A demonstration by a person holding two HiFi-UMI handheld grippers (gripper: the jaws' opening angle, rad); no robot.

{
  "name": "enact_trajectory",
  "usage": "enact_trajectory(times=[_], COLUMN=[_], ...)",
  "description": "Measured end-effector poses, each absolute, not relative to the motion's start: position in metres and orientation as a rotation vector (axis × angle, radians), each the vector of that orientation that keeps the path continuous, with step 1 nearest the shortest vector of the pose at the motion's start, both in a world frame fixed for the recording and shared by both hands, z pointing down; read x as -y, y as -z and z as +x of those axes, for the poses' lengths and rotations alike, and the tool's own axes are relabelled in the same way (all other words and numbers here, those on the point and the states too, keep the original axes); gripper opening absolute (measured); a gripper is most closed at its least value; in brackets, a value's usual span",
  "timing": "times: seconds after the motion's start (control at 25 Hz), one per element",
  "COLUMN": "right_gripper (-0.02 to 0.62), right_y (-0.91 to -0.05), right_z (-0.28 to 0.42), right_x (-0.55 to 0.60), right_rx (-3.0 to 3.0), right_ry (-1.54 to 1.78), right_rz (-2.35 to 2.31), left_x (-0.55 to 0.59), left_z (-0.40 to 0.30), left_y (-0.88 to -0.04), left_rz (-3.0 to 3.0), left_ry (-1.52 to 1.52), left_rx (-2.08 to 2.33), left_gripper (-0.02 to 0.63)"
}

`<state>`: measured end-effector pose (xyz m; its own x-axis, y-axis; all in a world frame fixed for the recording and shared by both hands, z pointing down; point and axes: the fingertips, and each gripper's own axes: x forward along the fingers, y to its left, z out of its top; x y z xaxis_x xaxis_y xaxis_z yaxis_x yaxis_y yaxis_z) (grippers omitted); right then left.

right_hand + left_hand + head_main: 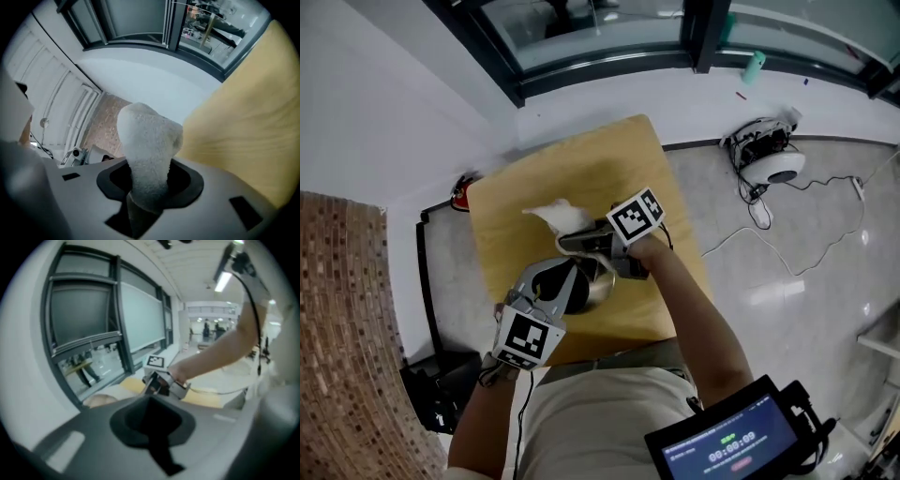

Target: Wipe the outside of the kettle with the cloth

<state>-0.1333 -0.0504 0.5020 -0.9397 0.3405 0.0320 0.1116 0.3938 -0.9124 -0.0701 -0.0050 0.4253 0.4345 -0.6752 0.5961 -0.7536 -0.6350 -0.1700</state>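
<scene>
**Kettle and cloth at the wiping stage.** The kettle (pixel 596 281), a polished metal body with a dark handle, is shown standing near the front edge of the table (pixel 502 211), just before the person. It is met from the near side by the left gripper (pixel 551 283). The jaws of this gripper are seen drawn together with a dark shape between them, judged to be the kettle's handle. The hold is presumably taken so that the body is steadied against rubbing.

The cloth (pixel 555 217), white and of towelling texture, is pinched in a bunch by the nearly closed jaws of the right gripper (pixel 577 234). A loose tuft projects past the tips to serve as the wiping pad. This gripper is held about level, beyond the kettle's far side. Whether cloth and metal are touching cannot be told. The wipe is judged to be at hand on the far side of the body.

The table is of pale, bare wood and is set beneath a dark-framed window (pixel 609 42). The floor (pixel 797 281) is light and glossy, and a small white device (pixel 773 164) with trailing cables lies on it. A brick-patterned surface (pixel 342 328) is seen at the left.
</scene>
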Motion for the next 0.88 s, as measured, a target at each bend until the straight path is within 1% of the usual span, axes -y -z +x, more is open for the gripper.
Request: enact_trajectory(times=[0.08, 0.2, 0.28, 0.36, 0.44, 0.56, 0.64, 0.68, 0.76, 0.88], right_gripper=[0.152, 0.152, 0.152, 0.152, 0.152, 0.152, 0.152, 0.152, 0.152, 0.152], right_y=[-0.505, -0.510, -0.510, -0.507, -0.495, -0.448, -0.425, -0.431, -0.477, -0.558], right_z=[-0.099, -0.032, 0.001, 0.015, 0.018, 0.029, 0.019, 0.004, -0.022, -0.017], right_x=[0.040, 0.029, 0.008, -0.020, -0.036, -0.004, 0.021, 0.026, 0.030, 0.037], right_rx=[2.489, 2.619, 2.630, 2.590, 2.633, 2.925, 3.062, 3.037, 2.855, 2.554], right_ry=[-1.669, -2.007, -2.260, -2.426, -2.383, -2.092, -1.904, -1.828, -1.782, -1.917], right_rz=[-0.283, 0.147, 0.413, 0.540, 0.591, 0.721, 0.622, 0.520, 0.460, 0.656], left_x=[-0.004, -0.004, -0.002, 0.000, 0.000, -0.001, -0.003, -0.003, -0.004, -0.002], left_z=[-0.052, -0.030, -0.024, -0.026, -0.025, -0.023, -0.024, -0.025, -0.026, -0.024], left_y=[-0.428, -0.429, -0.426, -0.424, -0.423, -0.423, -0.424, -0.424, -0.426, -0.426], left_rz=[2.669, 2.775, 2.811, 2.813, 2.812, 2.820, 2.816, 2.813, 2.811, 2.817], left_ry=[-1.064, -1.184, -1.196, -1.173, -1.168, -1.166, -1.168, -1.168, -1.171, -1.168], left_rx=[1.212, 1.207, 1.204, 1.196, 1.193, 1.196, 1.198, 1.199, 1.193, 1.179], left_gripper=[-0.014, -0.012, -0.013, -0.008, -0.008, -0.008, -0.006, -0.008, -0.012, -0.008])
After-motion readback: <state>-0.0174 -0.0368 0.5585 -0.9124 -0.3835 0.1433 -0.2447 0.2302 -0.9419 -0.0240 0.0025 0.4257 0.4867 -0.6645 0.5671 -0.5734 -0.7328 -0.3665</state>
